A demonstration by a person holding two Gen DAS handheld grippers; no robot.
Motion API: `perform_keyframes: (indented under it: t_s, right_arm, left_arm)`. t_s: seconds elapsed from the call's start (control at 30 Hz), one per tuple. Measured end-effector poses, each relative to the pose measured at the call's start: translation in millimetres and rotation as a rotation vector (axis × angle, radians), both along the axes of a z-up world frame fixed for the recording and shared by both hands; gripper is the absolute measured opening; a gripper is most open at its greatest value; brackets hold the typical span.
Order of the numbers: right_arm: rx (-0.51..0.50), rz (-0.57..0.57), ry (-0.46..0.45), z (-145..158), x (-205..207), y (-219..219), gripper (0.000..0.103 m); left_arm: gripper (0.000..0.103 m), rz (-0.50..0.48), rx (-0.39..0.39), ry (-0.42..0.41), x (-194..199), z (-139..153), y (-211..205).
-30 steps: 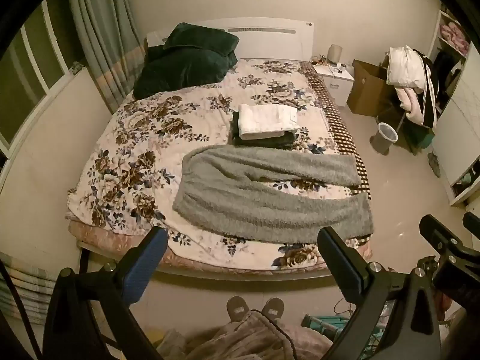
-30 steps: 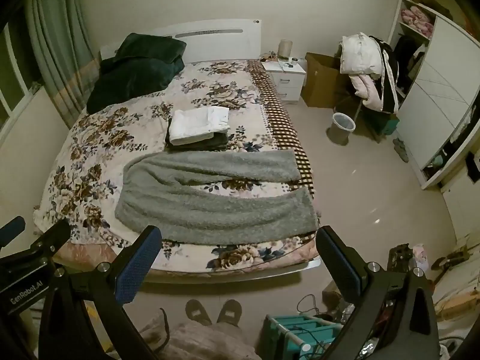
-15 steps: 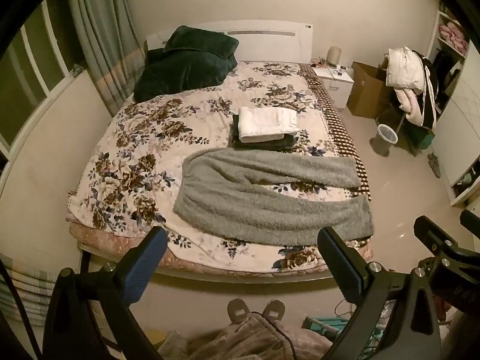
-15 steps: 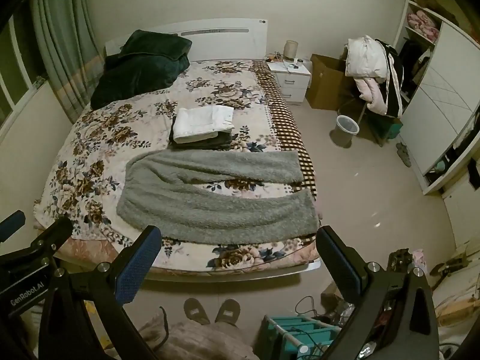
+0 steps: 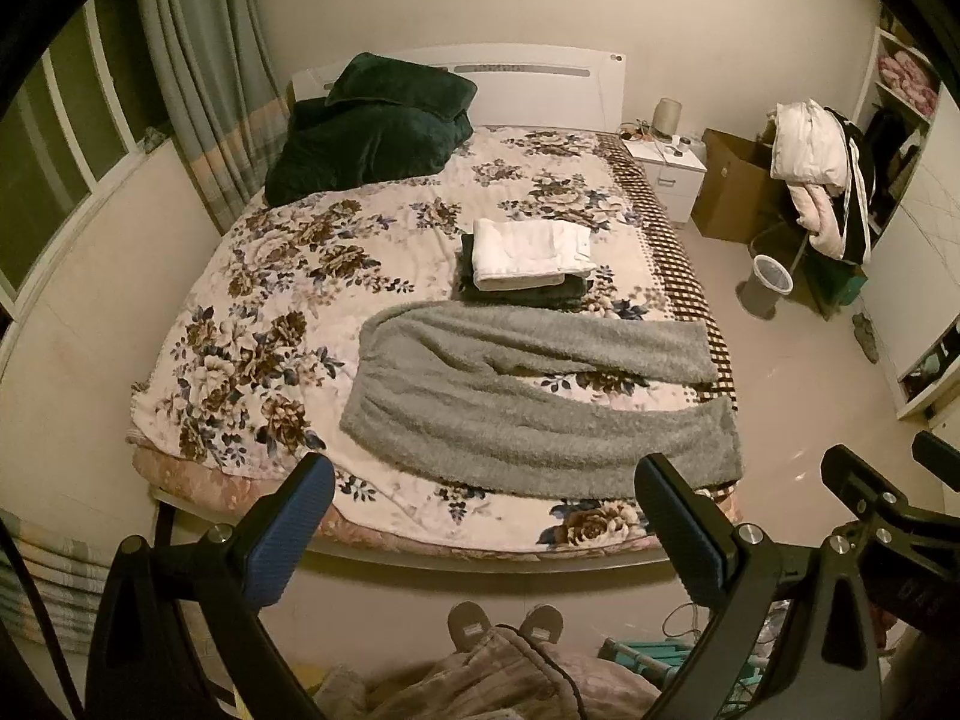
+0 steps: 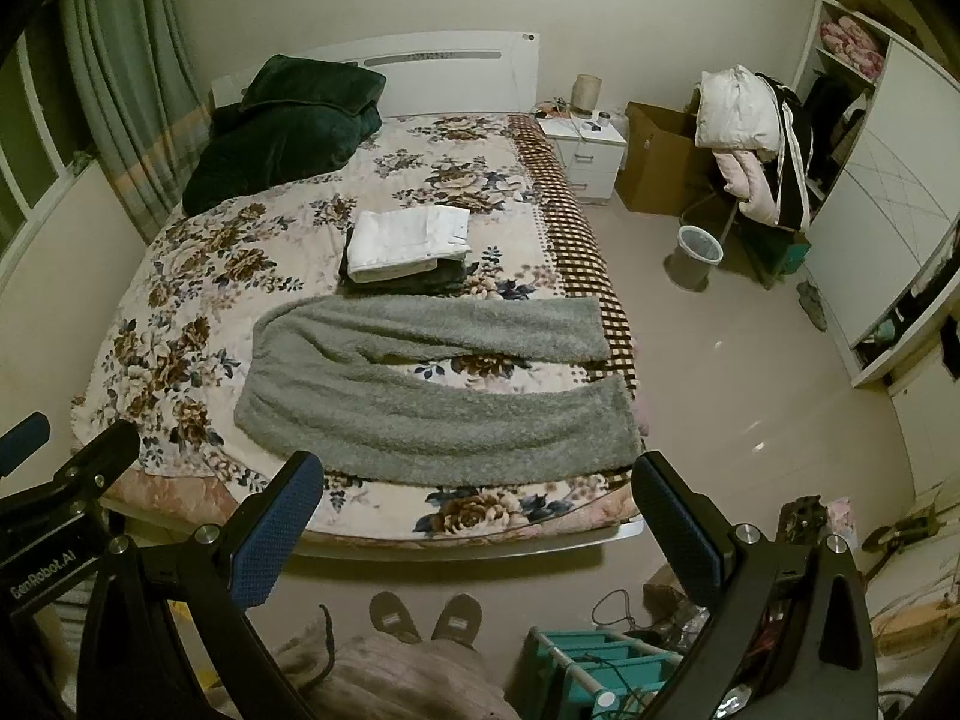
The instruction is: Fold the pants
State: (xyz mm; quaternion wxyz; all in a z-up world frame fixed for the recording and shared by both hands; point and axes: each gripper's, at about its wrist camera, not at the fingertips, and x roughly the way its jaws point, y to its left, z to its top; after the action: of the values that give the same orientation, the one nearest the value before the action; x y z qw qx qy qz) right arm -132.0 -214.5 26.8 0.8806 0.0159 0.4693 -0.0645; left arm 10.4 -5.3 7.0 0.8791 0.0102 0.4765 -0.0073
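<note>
Grey fleece pants (image 5: pixel 516 396) lie spread flat across the near part of the floral bed (image 5: pixel 270 312), waist to the left, both legs running to the right edge. They also show in the right wrist view (image 6: pixel 420 384). My left gripper (image 5: pixel 486 516) is open and empty, held above the floor short of the bed's near edge. My right gripper (image 6: pixel 474 510) is open and empty at about the same height, to its right. Neither touches the pants.
A folded stack, white on dark (image 5: pixel 528 264), sits on the bed behind the pants. Dark green pillows (image 5: pixel 372 126) lie at the headboard. A nightstand (image 5: pixel 666 171), cardboard box (image 5: pixel 729 192), bin (image 5: pixel 771 282) and clothes-laden chair (image 5: pixel 822 180) stand at the right. My slippered feet (image 5: pixel 504 624) are below.
Both grippers have drifted slightly closer to the bed, which sits a little lower and larger in view. The pants have not moved. Both stay open.
</note>
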Motion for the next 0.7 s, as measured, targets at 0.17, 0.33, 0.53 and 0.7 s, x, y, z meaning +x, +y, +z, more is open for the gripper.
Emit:
perform_keyframes:
  t_s: [0.17, 0.33, 0.53, 0.7]
  right_arm:
    - [0.005, 0.001, 0.003, -4, 3, -10, 0.103]
    - [0.005, 0.001, 0.005, -7, 4, -10, 0.103]
    - [0.01, -0.001, 0.008, -11, 9, -15, 0.103]
    - [0.01, 0.0, 0.011, -10, 11, -15, 0.103]
  left_arm:
    - [0.102, -0.003, 0.004, -0.003, 4, 2, -3]
    - [0.102, -0.011, 0.006, -0.007, 12, 2, -5]
    - [0.102, -0.01, 0.011, -0.01, 12, 1, -5]
    - [0.102, -0.008, 0.01, -0.008, 12, -1, -6]
